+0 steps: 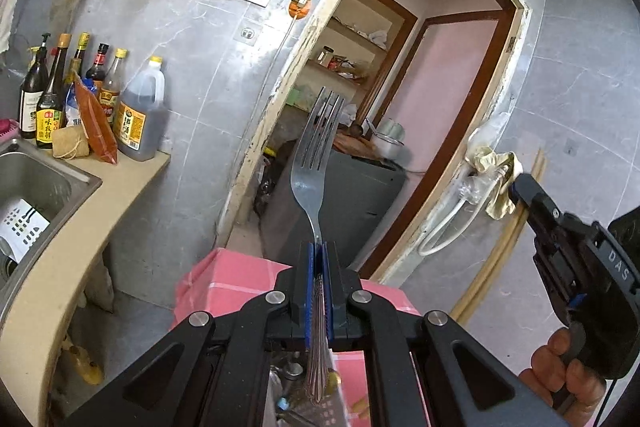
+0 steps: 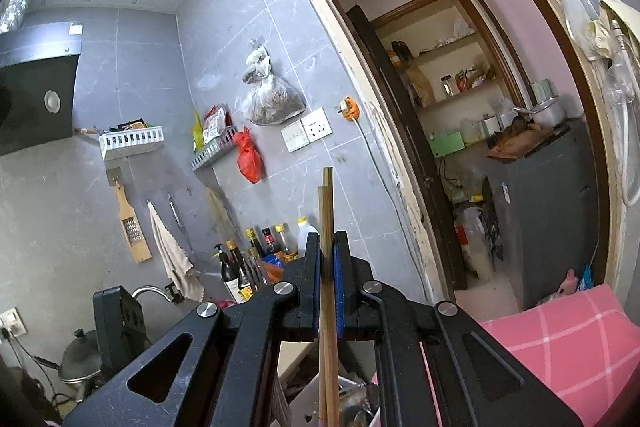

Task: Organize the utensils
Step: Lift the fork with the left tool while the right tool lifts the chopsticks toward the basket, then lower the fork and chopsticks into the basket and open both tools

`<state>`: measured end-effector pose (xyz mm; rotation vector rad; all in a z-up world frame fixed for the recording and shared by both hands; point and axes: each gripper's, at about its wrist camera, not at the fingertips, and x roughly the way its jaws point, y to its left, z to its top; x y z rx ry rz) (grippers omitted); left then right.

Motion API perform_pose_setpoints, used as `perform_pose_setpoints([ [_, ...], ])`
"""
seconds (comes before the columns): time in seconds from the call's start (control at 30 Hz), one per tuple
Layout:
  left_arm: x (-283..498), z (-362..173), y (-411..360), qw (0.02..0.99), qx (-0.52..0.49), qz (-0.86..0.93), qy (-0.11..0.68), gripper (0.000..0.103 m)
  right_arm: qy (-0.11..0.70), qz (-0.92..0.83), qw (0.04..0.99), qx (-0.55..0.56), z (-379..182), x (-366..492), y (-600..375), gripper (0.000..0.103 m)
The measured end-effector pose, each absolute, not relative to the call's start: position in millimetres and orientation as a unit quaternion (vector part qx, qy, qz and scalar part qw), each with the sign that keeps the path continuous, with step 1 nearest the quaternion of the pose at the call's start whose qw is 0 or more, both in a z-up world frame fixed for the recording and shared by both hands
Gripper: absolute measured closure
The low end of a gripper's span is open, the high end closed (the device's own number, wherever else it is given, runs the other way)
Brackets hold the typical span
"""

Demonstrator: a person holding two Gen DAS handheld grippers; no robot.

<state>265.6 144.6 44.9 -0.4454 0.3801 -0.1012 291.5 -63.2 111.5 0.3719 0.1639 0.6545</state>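
Observation:
My left gripper [image 1: 319,247] is shut on the handle of a steel fork [image 1: 316,147]. The fork stands up from the blue pads with its tines at the top, in front of the doorway. My right gripper [image 2: 328,241] is shut on a pair of wooden chopsticks [image 2: 326,211] that stick up past its fingers and hang down below them. In the left wrist view the right gripper [image 1: 520,187] shows at the right edge, held by a hand [image 1: 568,383], with the chopsticks [image 1: 538,163] beside the wall. Both grippers are raised in the air.
A counter holds a steel sink [image 1: 44,183] and a row of sauce bottles [image 1: 100,95] at the left. A pink checked cloth [image 2: 560,351] lies low on the right. An open doorway [image 2: 460,107] leads to shelves. Metal utensils [image 2: 356,403] lie below the grippers.

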Motion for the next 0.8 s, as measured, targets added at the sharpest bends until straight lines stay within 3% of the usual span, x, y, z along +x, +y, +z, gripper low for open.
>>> perform_pose_setpoints([
  [0.8,243.6,-11.6,123.1,0.967,-0.166,-0.049,0.187,0.098,0.142,0.322,0.926,0.132,47.1,289.8,-35.4,0.097],
])
